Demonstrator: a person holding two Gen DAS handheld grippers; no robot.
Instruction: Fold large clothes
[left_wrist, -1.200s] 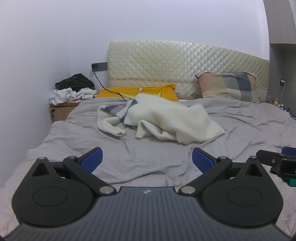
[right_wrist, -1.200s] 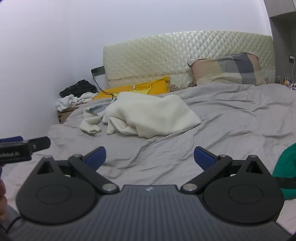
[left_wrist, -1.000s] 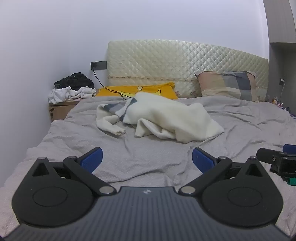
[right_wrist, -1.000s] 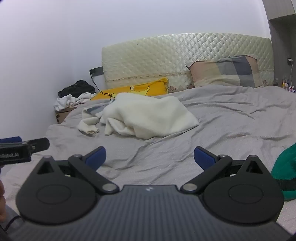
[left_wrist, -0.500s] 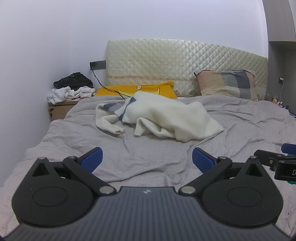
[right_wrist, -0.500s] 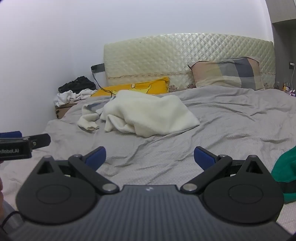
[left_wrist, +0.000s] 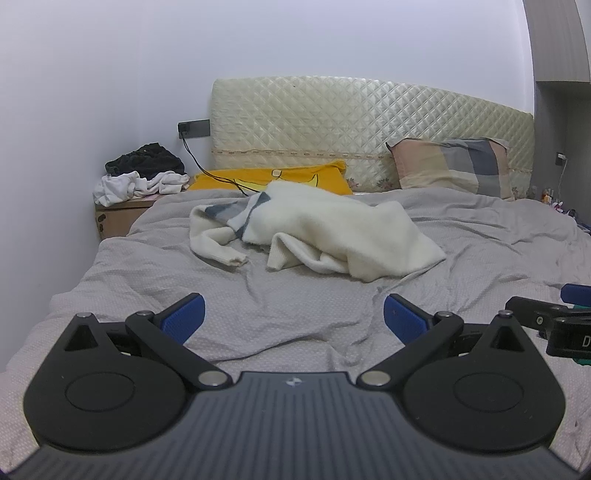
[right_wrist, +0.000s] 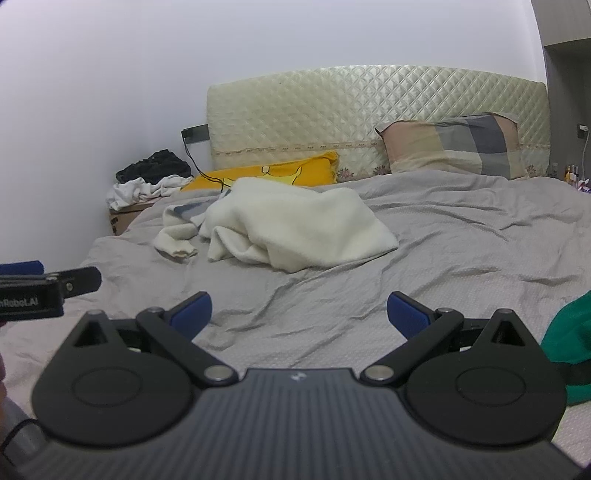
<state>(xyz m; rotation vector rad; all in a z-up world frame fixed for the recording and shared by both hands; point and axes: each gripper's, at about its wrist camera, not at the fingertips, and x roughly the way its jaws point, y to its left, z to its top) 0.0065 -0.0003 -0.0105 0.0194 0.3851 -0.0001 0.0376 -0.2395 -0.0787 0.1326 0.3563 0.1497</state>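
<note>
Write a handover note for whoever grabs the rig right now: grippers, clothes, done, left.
Left gripper: jaws open, empty, held above the grey sheet.
Right gripper: jaws open, empty, same pose beside it.
Cream sweater: crumpled mid-bed, one sleeve flopped out to the left, out ahead of both grippers.
Green garment: at the right edge by the right gripper, mostly out of view.
Done: nothing folded.
Left: reach the sweater, spread it flat, fold; the green one probably next.
</note>
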